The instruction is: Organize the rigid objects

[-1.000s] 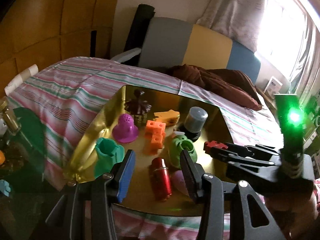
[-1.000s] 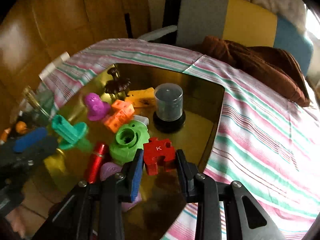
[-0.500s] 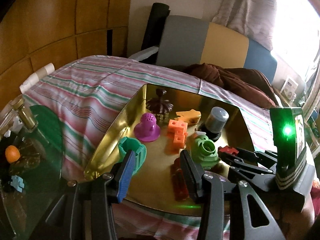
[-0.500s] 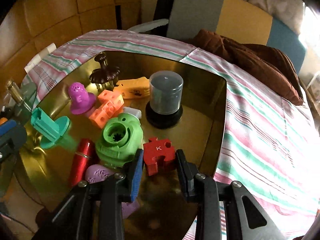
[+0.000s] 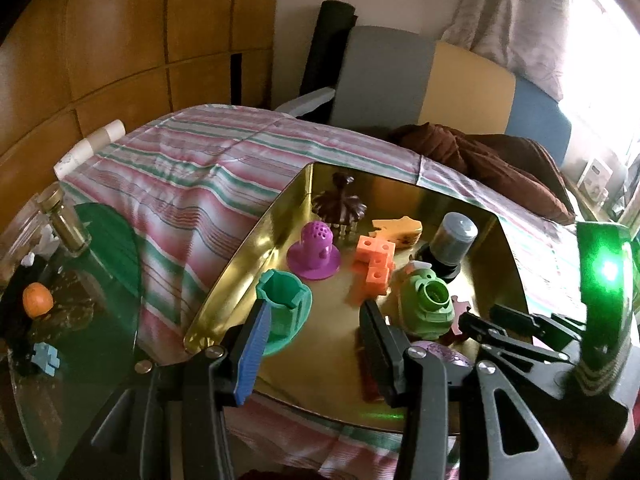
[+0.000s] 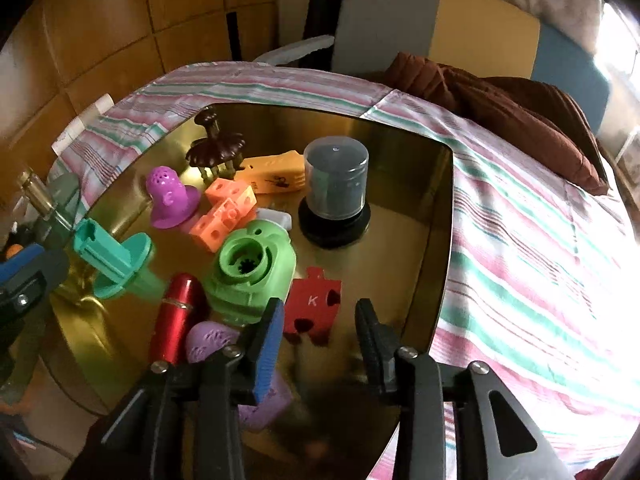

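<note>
We see a shiny gold tray point(image 6: 436, 216) resting on a pink-and-green striped cloth point(image 6: 520, 240), crowded with small plastic toys. Our right claw point(image 6: 320, 340) hovers low over the tray's near side, and its jaws are opening; the red puzzle piece point(image 6: 314, 304) marked K lies flat on the tray between the fingers, with a clear gap on its right side, so nothing is gripped. Touching the piece on its left sits a green round toy point(image 6: 248, 268), with a red cylinder point(image 6: 178, 316) and a lilac piece point(image 6: 212, 340) beside that. Further back stand a grey capped jar point(image 6: 336, 184), orange blocks point(image 6: 226, 212) and a purple bell shape point(image 6: 170, 198). Our left claw point(image 5: 316, 344) is open and empty, above a teal cup-shaped toy point(image 5: 284, 300) near the tray's left edge.
</note>
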Available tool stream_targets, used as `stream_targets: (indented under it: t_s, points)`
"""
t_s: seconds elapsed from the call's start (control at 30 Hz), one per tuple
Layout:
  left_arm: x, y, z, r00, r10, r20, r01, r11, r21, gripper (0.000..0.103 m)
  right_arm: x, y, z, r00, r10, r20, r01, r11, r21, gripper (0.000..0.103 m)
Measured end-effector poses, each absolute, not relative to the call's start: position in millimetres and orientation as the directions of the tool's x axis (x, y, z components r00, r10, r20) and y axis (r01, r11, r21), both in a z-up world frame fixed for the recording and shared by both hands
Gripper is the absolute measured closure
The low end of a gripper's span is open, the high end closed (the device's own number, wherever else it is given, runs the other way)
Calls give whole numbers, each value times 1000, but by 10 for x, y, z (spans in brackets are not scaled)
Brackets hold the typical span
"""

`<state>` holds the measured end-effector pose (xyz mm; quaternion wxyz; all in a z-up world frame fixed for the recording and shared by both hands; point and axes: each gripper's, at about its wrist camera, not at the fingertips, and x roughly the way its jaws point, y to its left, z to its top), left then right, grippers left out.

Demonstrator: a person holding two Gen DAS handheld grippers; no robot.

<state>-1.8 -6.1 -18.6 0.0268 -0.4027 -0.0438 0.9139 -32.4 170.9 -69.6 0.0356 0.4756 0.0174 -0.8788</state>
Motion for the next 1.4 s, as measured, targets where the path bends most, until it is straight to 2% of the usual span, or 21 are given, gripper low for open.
stream_targets:
  t_s: [0.17, 0.37, 0.43, 0.5, 0.7, 0.83, 1.13, 1.4]
  points:
    - [-30, -83, -175, -674, 28, -738, 28, -998, -64, 56, -242, 1701, -645, -544, -68, -836, 69, -997, 37, 55]
    - [-46, -129, -148, -657, 9, -754, 36, -998, -43, 56, -127, 1668, -504, -563, -91, -822, 62, -996, 68, 40]
    - [-52, -126, -147, -648, -1, -762, 35, -999, -28, 57, -97, 1652, -449, -570, -92, -816, 64, -996, 68, 30]
    - [-42, -116, -132, -647, -19, -762, 32, -999, -2, 57, -69, 1634, -400, -574, -99, -813, 64, -995, 76, 24]
    - [17, -95, -49, -674, -45, -738, 25, -999, 38, 57, 4, 1575, -275, -582, -114, -805, 56, -993, 101, 16]
    - [28, -105, -25, -671, -51, -740, 32, -999, 39, 57, 52, 1548, -192, -598, -99, -795, 33, -995, 98, 5]
    - [20, -163, -7, -654, -25, -756, 29, -1000, 8, 57, 42, 1556, -172, -591, -48, -805, -33, -996, 83, 1]
    - [46, -143, 23, -657, -41, -753, 24, -999, 33, 57, 36, 1526, -125, -603, -12, -798, -57, -997, 57, 0]
